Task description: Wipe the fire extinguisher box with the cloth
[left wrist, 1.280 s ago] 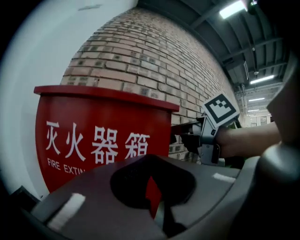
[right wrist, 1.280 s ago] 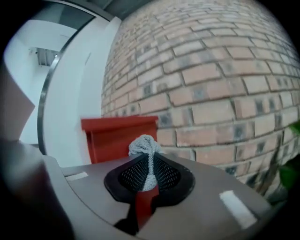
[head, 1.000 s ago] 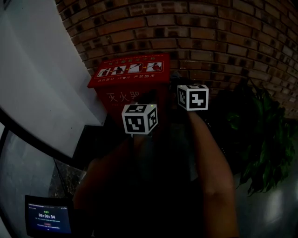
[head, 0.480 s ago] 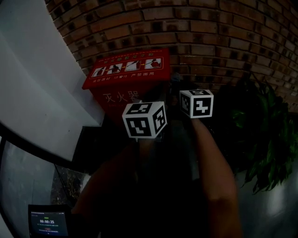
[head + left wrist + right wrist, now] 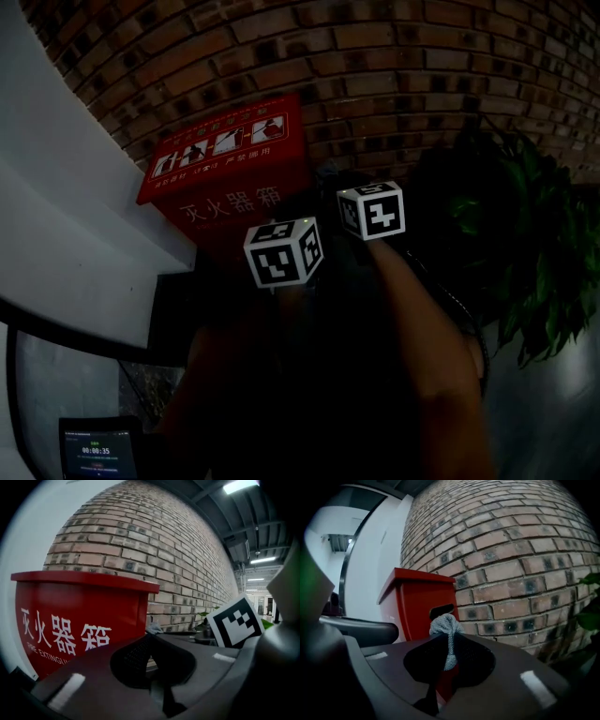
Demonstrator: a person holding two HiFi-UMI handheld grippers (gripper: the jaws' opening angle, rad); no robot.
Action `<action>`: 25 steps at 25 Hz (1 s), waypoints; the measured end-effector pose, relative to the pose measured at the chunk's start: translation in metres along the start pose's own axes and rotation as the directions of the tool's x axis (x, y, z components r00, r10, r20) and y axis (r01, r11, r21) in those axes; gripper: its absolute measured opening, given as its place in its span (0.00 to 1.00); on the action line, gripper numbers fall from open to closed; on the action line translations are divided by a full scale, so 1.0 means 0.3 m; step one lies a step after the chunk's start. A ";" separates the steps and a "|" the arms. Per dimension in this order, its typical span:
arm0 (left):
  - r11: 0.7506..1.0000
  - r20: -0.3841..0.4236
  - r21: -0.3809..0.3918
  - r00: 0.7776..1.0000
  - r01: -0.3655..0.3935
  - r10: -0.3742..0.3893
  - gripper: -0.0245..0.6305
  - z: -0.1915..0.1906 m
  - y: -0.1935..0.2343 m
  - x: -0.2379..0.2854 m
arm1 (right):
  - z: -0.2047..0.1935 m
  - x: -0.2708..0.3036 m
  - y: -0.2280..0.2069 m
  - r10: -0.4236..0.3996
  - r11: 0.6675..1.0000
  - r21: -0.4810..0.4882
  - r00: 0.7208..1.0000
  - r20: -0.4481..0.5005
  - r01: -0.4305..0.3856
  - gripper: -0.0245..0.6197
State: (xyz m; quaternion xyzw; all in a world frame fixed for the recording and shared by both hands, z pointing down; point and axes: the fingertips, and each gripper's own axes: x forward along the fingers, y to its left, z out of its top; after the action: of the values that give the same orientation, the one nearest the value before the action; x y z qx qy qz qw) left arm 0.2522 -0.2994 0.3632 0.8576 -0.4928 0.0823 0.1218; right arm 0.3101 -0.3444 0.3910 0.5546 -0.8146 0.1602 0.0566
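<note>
The red fire extinguisher box (image 5: 225, 178) stands against the brick wall, with white characters on its front and pictograms on its lid. My right gripper (image 5: 447, 637) is shut on a small grey cloth (image 5: 446, 625), which bunches up above the jaw tips. It sits close to the box's right side (image 5: 422, 602), near a dark slot. The left gripper (image 5: 151, 637) is shut with nothing between its pads, just in front of the box (image 5: 79, 616) at its right corner. In the head view only the marker cubes (image 5: 283, 251) (image 5: 372, 210) stand out; the jaws are lost in the dark.
The brick wall (image 5: 422, 84) runs behind the box. A white curved panel (image 5: 66, 234) rises at the left. A leafy green plant (image 5: 525, 234) stands to the right. A small lit screen (image 5: 98, 450) sits at the lower left. The person's arms fill the lower middle.
The head view has swung, so the box sits further left and shows more of its front lettering. Both marker cubes have sunk slightly and stay by the box's right side.
</note>
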 end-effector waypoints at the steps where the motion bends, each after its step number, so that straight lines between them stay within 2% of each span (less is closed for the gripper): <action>1: 1.000 -0.009 -0.002 1.000 -0.006 0.006 0.04 -0.021 0.005 0.006 | -0.018 0.009 -0.008 0.005 1.000 0.022 1.000 -0.001 -0.005 0.12; 5: 0.999 -0.042 0.020 0.999 -0.027 0.028 0.04 -0.133 0.001 0.041 | -0.127 0.042 -0.023 0.002 0.998 0.062 1.000 -0.026 0.000 0.12; 8: 0.997 -0.070 0.066 0.996 -0.040 0.045 0.04 -0.234 0.004 0.063 | -0.290 0.072 -0.030 0.003 0.998 0.057 0.994 -0.111 0.004 0.12; 10: 0.996 -0.101 0.059 0.992 -0.064 0.070 0.04 -0.303 0.034 0.068 | -0.408 0.096 -0.032 0.010 0.998 0.060 0.986 -0.168 0.000 0.12; 13: 0.994 -0.153 0.072 0.983 -0.088 0.098 0.04 -0.415 0.071 0.070 | -0.536 0.127 -0.038 0.014 0.996 0.090 0.979 -0.204 0.005 0.12; 20: 0.990 -0.235 0.111 0.965 -0.089 0.113 0.04 -0.597 0.091 0.094 | -0.779 0.174 -0.100 -0.009 0.989 0.137 0.947 -0.320 0.056 0.12; 25: 0.990 -0.304 0.110 0.945 -0.092 0.122 0.04 -0.687 0.097 0.132 | -0.870 0.188 -0.124 -0.003 0.983 0.172 0.936 -0.351 0.068 0.12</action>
State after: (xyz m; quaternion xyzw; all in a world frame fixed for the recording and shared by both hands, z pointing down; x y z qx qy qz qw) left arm 0.2427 -0.2864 0.5744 0.8108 -0.5090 0.2455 0.1524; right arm 0.3007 -0.3223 0.6594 0.5348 -0.7634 0.3287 0.1523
